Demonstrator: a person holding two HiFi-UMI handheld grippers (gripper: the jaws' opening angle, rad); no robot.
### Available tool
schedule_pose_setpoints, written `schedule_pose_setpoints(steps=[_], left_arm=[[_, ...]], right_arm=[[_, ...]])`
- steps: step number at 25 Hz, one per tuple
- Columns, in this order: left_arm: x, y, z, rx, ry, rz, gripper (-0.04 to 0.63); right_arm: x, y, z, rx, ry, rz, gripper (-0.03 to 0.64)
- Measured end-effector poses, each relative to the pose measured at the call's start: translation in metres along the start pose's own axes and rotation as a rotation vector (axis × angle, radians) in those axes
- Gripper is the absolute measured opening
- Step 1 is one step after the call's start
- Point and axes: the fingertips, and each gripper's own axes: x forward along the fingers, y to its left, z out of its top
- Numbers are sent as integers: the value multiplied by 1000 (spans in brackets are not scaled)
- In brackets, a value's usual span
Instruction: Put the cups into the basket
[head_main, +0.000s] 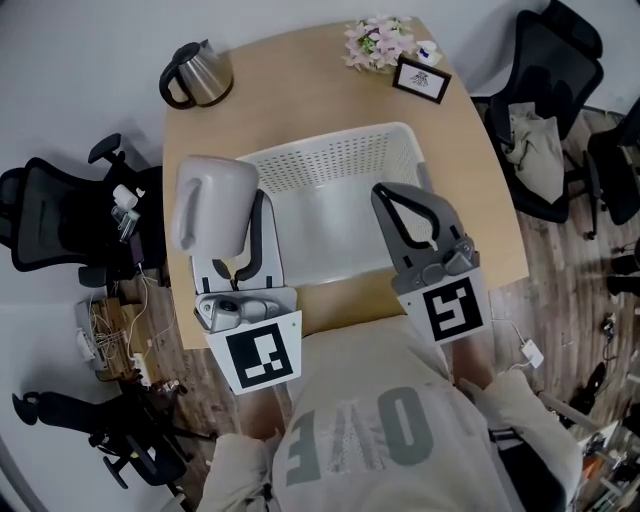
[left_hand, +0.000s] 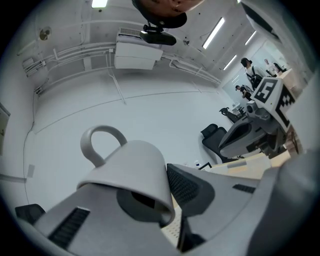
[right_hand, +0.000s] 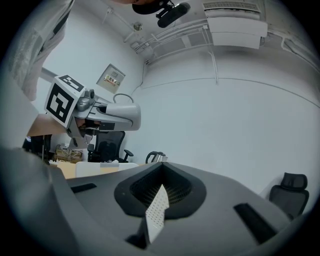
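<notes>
One cup (head_main: 213, 203), pale grey with a loop handle, is clamped in the left gripper (head_main: 238, 225) and held in the air over the left wall of the white perforated basket (head_main: 330, 145), not inside it. In the left gripper view the cup (left_hand: 127, 172) is tipped so its dark mouth faces back toward the camera and its handle stands up at the far left. One ribbed pad (left_hand: 185, 187) presses the outside of the cup wall and the other jaw lies under the cup, so the left gripper (left_hand: 165, 200) is closed firmly on it. The right gripper (head_main: 403, 203) is at the basket's right wall near its front corner. In the right gripper view its jaws are drawn together on a thin perforated strip of the basket (right_hand: 156, 212), which stands edge-on between them, so the right gripper (right_hand: 160, 189) pinches that wall. The basket sits in the middle of the wooden tabletop (head_main: 300, 70), and no cups can be seen on its floor. Beyond the basket's far left corner stands a metal kettle (head_main: 195, 72). Beyond its far right corner lie a small bunch of flowers (head_main: 378, 42) and a framed card (head_main: 421, 78). Black office chairs (head_main: 545, 90) stand on the floor to the right of the basket, off the tabletop.
</notes>
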Motion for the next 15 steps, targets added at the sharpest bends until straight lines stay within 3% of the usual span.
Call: schedule_pose_setpoints(steps=[2,5,11,15], left_arm=[[4,1,-1,18,9,-31,51],[16,-6,-8,60,64,-141,51],[47,-30,-23,280,142,-325,51],[67,-59,-33,369,190,-494,51]], right_arm=[[4,1,1,-2,3,-4,-2],[7,-2,3,32,-4,-17,-2],[-2,-15,-3,154,31,-84,-2],[-9,-29,-6,235,17,-112,-2]])
